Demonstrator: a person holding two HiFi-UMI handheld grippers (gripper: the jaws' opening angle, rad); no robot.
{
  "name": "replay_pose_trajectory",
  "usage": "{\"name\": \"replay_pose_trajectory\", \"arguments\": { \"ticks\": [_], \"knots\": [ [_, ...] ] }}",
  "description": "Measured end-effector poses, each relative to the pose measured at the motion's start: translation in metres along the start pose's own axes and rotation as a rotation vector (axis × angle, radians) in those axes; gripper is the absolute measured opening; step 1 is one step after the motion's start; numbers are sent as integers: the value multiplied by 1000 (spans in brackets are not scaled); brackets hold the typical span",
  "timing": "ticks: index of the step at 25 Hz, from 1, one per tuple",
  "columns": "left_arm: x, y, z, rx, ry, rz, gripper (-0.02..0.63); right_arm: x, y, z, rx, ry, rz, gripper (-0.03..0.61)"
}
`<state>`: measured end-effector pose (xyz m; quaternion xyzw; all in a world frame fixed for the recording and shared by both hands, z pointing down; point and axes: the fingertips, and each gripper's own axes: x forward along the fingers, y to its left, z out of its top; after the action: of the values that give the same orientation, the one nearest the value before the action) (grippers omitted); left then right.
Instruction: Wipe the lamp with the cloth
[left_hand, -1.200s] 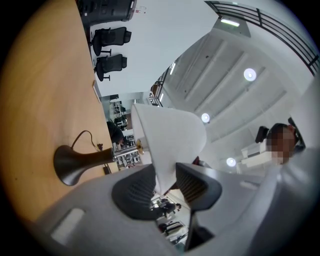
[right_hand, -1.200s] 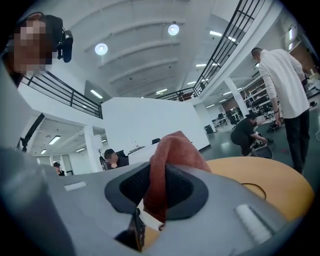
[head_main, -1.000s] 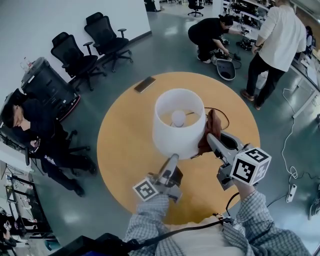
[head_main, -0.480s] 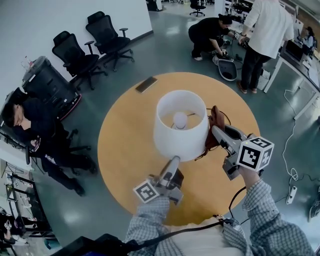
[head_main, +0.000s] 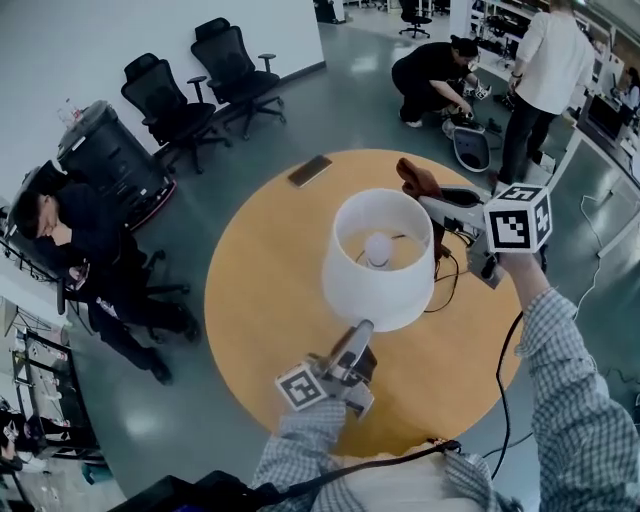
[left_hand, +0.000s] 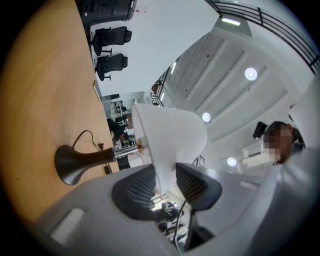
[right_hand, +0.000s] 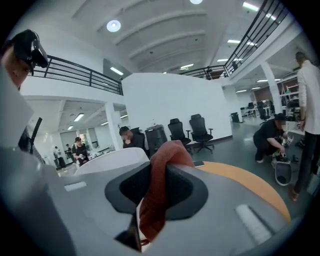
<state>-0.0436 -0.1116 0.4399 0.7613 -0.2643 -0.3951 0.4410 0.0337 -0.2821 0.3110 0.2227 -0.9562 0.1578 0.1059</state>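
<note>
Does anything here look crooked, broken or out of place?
Nothing much. The lamp stands upright on the table, its shade pinched at the near rim by the left tool. The right tool holds the cloth by the shade's far side. Only the cord lies in a loose loop.

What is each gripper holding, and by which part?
The left gripper pinches the lampshade by its wall at the near lower rim. The right gripper clamps the cloth, bunched, a fold poking past the tips.

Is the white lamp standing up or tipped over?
Standing up: its dark base sits flat on the round orange table, white shade opening upward.
</note>
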Motion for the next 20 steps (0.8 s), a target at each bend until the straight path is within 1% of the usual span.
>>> {"name": "replay_pose_trajectory", "arguments": {
  "ticks": [2,4,6,10,13,17,20],
  "knots": [
    [0,0,-3,3,1,0,126,9,-4,-4,2,55,69,78],
    [-1,0,-6,5,1,1,126,17,-8,-11,29,95,128,78],
    [-1,0,-5,6,1,1,126,27,-14,-18,62,127,160,78],
    [0,0,0,8,-2,7,126,45,-29,-36,112,200,176,78],
    [0,0,-1,16,0,9,126,49,-31,-40,118,213,185,78],
    [-1,0,-1,19,-1,11,126,53,-28,-34,90,229,213,78],
    [0,-1,-1,30,2,14,126,62,-27,-31,46,281,226,78]
  ]
}}
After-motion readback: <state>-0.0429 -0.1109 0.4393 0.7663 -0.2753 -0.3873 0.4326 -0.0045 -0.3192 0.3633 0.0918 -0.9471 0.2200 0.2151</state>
